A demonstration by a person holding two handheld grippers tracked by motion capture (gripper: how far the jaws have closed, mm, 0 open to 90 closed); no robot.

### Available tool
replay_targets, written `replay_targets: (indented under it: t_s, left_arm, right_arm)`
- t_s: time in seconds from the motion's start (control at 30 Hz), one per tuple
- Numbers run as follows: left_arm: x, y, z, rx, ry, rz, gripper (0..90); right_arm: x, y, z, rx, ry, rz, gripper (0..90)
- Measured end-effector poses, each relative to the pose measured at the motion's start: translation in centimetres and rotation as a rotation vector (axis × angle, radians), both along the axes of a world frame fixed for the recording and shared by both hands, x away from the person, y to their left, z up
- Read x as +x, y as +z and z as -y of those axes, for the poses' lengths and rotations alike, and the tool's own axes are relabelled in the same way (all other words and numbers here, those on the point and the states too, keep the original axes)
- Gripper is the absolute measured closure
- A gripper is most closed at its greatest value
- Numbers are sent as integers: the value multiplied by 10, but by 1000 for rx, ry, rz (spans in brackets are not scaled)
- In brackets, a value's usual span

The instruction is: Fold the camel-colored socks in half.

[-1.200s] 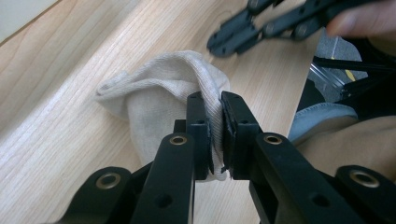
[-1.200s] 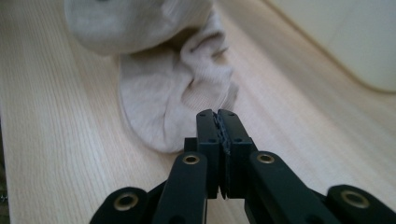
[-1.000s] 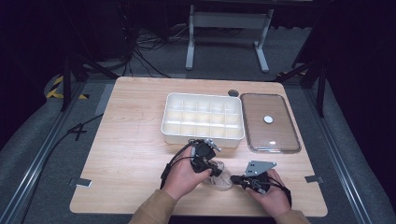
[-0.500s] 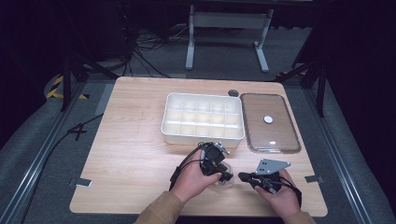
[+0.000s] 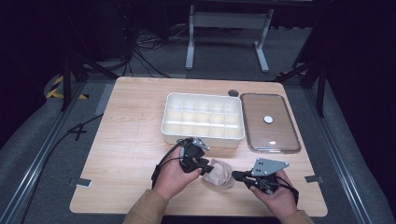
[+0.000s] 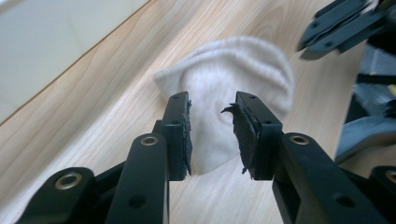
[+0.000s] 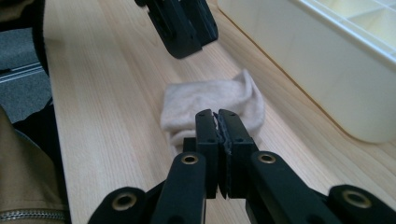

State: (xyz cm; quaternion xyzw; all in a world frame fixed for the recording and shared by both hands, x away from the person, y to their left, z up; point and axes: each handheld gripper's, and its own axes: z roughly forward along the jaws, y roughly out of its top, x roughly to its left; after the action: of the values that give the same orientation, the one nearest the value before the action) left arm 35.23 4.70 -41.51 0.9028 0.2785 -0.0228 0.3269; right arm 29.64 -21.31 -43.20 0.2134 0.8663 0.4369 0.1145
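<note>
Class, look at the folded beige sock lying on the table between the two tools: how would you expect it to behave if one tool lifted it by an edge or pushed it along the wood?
The sock looks like soft knit, folded and rumpled, so it would probably droop and unfold when lifted. It is likely light. Pushed, it would likely bunch up rather than slide cleanly or roll.

Left gripper (image 5: pixel 201 171) low, jaws parted and just closing in, nothing pinched; right gripper (image 5: pixel 235 175) level, jaws pressed together

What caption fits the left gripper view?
Open left tongs poised over a folded beige sock on the wooden table.
</note>
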Motion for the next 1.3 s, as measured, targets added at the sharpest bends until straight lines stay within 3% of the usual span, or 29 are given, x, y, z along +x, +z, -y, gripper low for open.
replay_targets:
  t_s: [0.13, 0.37, 0.6, 0.77, 0.8, 0.93, 1.1, 1.3]
  left_arm:
    - [-2, -6, -1, 54, -12, 9, 685]
    - [1, -21, -3, 59, 10, -13, 716]
    - [0, -33, 3, 88, -21, -55, 729]
    - [-7, -33, 12, 63, -45, -80, 705]
    - [-9, -31, 16, 59, -74, -89, 701]
    - [-13, -28, 20, 54, -91, -91, 690]
    - [-14, -26, 21, 48, -94, -95, 691]
    - [-15, -25, 20, 37, -90, -93, 692]
  right_arm:
    - [0, 4, -5, 10, 17, 6, 878]
    - [2, 4, -5, 19, 21, 1, 878]
    - [3, 6, -3, 27, 14, 11, 877]
    - [3, 5, -2, 29, 9, 12, 871]
    - [3, 6, -1, 30, 5, 12, 870]
    - [3, 7, 1, 40, -1, 13, 870]
    - [2, 7, -2, 55, 10, 12, 872]
    - [0, -4, -19, 40, 54, -17, 870]
